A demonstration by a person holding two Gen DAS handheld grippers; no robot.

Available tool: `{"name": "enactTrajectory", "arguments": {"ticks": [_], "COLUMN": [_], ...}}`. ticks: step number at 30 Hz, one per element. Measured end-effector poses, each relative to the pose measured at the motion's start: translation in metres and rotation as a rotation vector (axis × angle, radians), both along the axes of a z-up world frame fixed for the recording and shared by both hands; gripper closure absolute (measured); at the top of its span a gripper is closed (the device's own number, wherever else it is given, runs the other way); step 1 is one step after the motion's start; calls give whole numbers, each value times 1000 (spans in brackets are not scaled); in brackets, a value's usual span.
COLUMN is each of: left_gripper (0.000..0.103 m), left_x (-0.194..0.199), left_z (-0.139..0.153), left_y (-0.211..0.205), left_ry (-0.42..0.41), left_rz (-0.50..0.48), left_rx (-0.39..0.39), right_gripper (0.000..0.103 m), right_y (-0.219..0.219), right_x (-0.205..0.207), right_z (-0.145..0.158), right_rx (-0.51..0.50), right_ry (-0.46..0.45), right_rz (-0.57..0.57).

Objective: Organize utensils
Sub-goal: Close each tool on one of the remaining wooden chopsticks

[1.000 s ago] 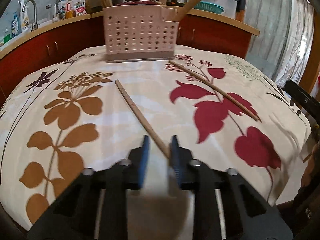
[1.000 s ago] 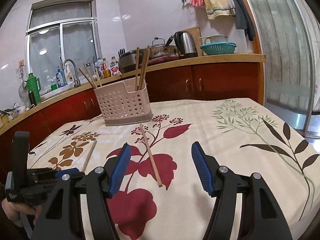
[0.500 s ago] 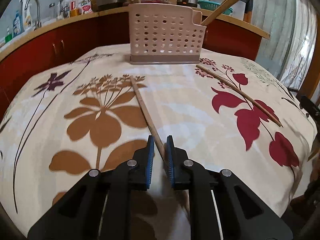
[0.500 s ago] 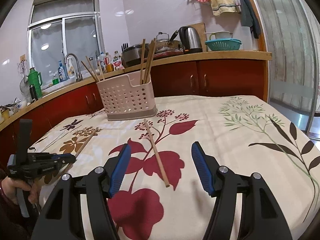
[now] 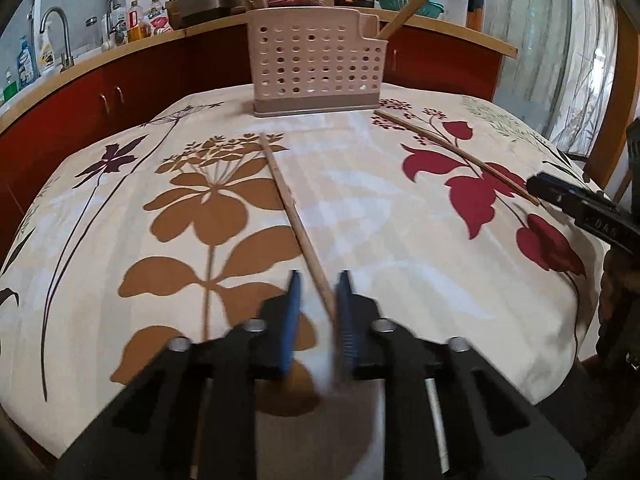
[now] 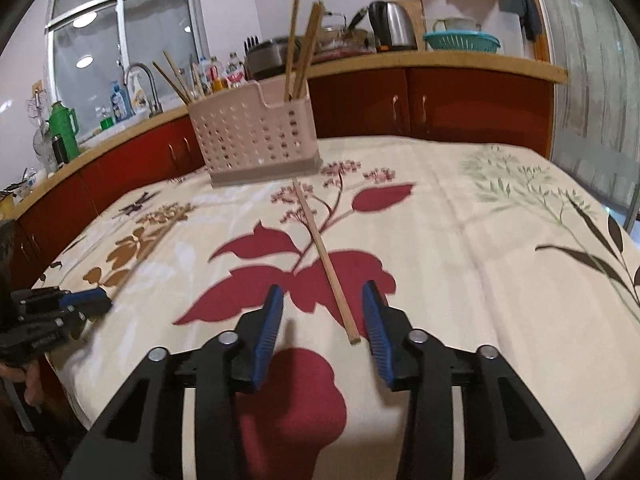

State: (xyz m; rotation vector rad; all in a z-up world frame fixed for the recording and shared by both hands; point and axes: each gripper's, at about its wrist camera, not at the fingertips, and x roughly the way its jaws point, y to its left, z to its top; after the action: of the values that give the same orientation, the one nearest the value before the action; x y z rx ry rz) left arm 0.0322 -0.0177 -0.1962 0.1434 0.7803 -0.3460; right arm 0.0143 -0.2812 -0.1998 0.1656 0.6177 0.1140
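Note:
A perforated beige utensil holder (image 5: 314, 70) stands at the table's far side with several chopsticks upright in it; it also shows in the right wrist view (image 6: 256, 138). One wooden chopstick (image 5: 294, 216) lies on the flowered cloth, its near end between the pads of my left gripper (image 5: 318, 300), whose jaws stand a little apart, blurred. A second chopstick (image 6: 324, 258) lies with its near end between the wide-open fingers of my right gripper (image 6: 322, 320). This chopstick also shows in the left wrist view (image 5: 456, 156).
The table has a flowered tablecloth (image 5: 360, 216). Behind it runs a red-cabinet counter (image 6: 440, 96) with a kettle (image 6: 392, 20), pots, bottles and a sink tap (image 6: 140, 80). The left gripper appears at the left edge of the right wrist view (image 6: 56, 312).
The left gripper's jaws, nearly closed around the chopstick half a second ago, stand wider apart. The right gripper has moved forward and narrowed, so the second chopstick's end lies between its fingers.

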Motion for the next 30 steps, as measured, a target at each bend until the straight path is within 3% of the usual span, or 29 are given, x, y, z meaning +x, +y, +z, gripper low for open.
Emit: {"name": "enactTrajectory", "arguments": {"ticks": [2,4,6,8,11,13,16,18,20,24,30], "left_gripper": [92,92,92,90,72,72,76,90,96,96,96], "left_x": [2,4,3,-1,-6,-9,-13,-15,-15,-18,-23], "left_z": [0,0,0,1,1,0,0,0,0,3,27], "left_y": [7,13,17,18,22,22,23,25,28,32,40], "left_ry": [-3,0,5,4,10,8,1,-3,-1,-11,-105], "left_rz": [19,39,41,48,63,66,65,63,63,71,101], "left_rx": [4,-5,-16,-12,-28,-27,-19,-20,-24,-38,-59], "right_gripper": [69,84,88,89,90,89,89,95,96,96,96], "right_y": [-2,-1,2,2,0,0,0,0,0,3,6], "right_x": [1,0,-3,-5,-7,-7,-9,-9,-12,-20,-31], "right_z": [-5,-9,-10,-9,-10,-11,-11,-10,-10,-2,32], "right_rx": [7,11,-1,-4,0,4,1,6,15,11,-7], "right_ry": [22,40,40,40,33,27,25,28,28,3,-94], "right_rz": [1,6,13,18,18,19,23,29,32,38,39]}}
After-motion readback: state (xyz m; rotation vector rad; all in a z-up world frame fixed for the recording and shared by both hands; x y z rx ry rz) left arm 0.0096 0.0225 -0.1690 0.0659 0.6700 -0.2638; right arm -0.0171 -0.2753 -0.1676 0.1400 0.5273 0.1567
